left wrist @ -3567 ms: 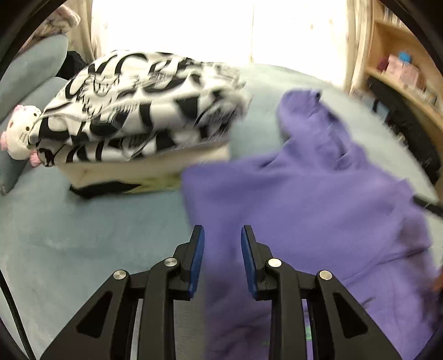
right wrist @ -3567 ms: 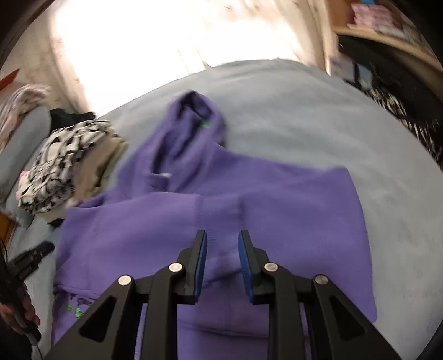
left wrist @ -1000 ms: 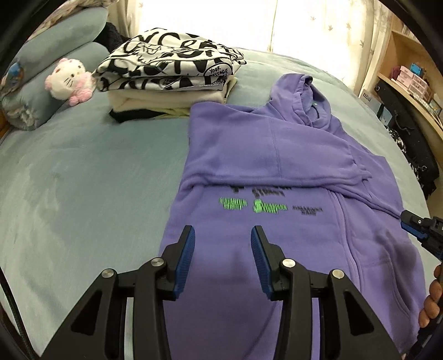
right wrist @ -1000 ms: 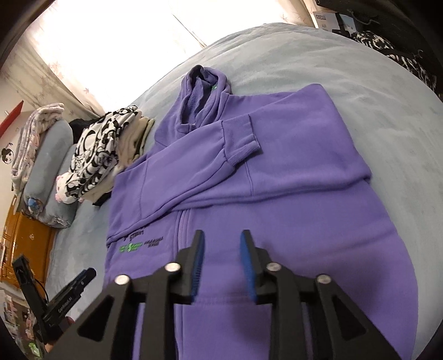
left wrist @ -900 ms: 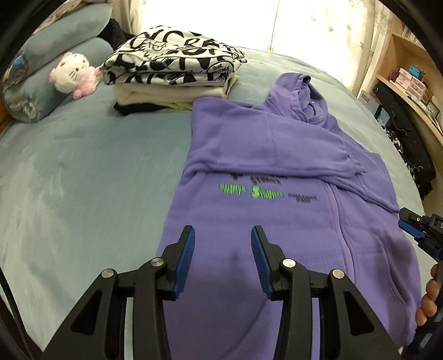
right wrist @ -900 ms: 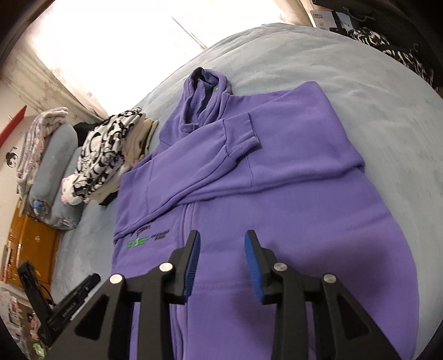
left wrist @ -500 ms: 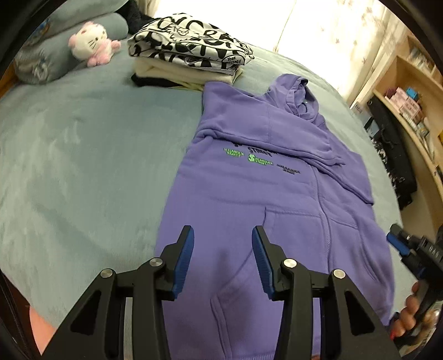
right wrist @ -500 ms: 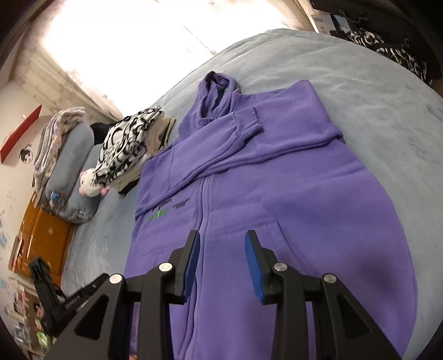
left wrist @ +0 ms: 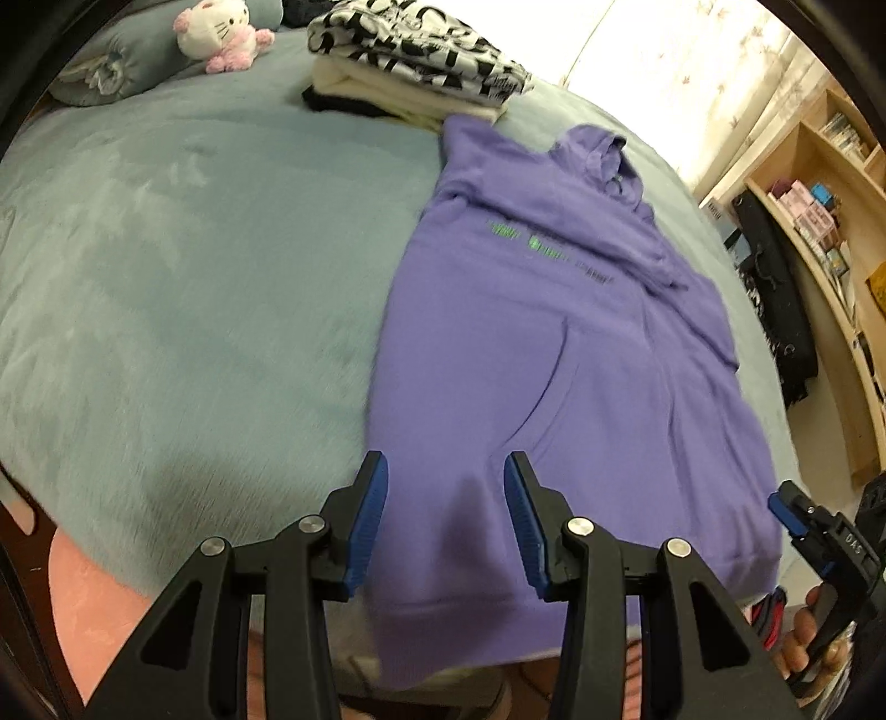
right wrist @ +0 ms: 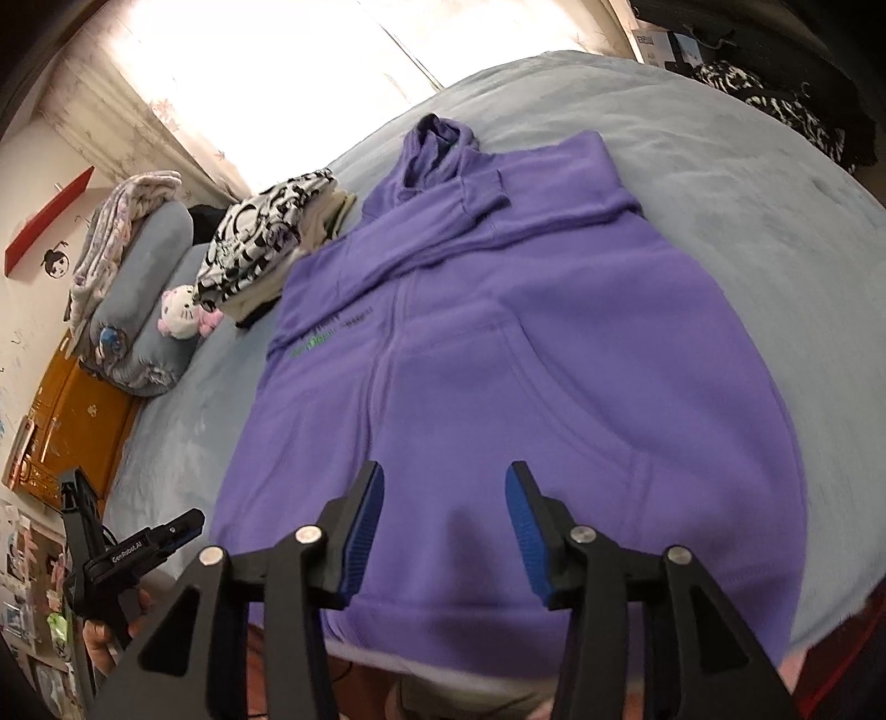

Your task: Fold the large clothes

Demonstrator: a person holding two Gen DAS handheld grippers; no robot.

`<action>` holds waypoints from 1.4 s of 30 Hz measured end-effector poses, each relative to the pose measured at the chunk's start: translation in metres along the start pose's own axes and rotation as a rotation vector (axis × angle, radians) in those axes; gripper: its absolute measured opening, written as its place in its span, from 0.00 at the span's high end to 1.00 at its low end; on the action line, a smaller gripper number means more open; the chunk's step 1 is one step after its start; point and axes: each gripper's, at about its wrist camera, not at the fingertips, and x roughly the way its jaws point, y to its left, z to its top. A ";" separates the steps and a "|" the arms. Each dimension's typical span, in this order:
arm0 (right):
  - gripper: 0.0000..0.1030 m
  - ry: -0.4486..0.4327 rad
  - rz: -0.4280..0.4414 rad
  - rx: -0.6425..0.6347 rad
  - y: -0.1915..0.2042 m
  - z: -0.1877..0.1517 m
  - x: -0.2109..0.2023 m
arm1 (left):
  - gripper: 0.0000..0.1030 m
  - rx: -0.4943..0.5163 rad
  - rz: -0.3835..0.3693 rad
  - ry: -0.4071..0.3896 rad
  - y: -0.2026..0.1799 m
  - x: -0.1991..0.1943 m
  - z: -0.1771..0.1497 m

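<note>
A purple hoodie [left wrist: 559, 354] lies flat, front up, on a bed [left wrist: 183, 266] covered in grey-blue plush, its hood [right wrist: 437, 138] toward the far end and its hem hanging just at the near edge of the mattress. Both sleeves are folded across the chest, with 1 cuff [right wrist: 484, 191] lying just below the hood, and green lettering [left wrist: 531, 243] shows on the chest below the folded sleeves. The left tool [left wrist: 446, 520] hovers over the hem near the hoodie's left edge, its blue pads [left wrist: 368, 509] set moderately apart with nothing between them, clear of the cloth. The right tool [right wrist: 446, 531] hovers over the hem at about its middle; its jaws have just been opening and now stand moderately apart, empty, not pressing on the fabric. Each tool shows at the edge of the other's view, held by a hand [right wrist: 108, 637] beyond the near edge of the bed. Past the hoodie's shoulder sits a stack of folded clothes [left wrist: 410, 61], a black-and-white patterned piece on top, touching or just beside the hoodie. Farther off, a white and pink plush cat [left wrist: 219, 30] leans against a grey pillow [right wrist: 147, 260]. A wooden shelf unit [left wrist: 830, 232] stands beside the bed.
</note>
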 end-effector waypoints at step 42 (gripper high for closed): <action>0.89 0.012 -0.095 0.074 -0.106 -0.030 -0.022 | 0.83 0.056 -0.260 0.051 0.003 0.053 -0.015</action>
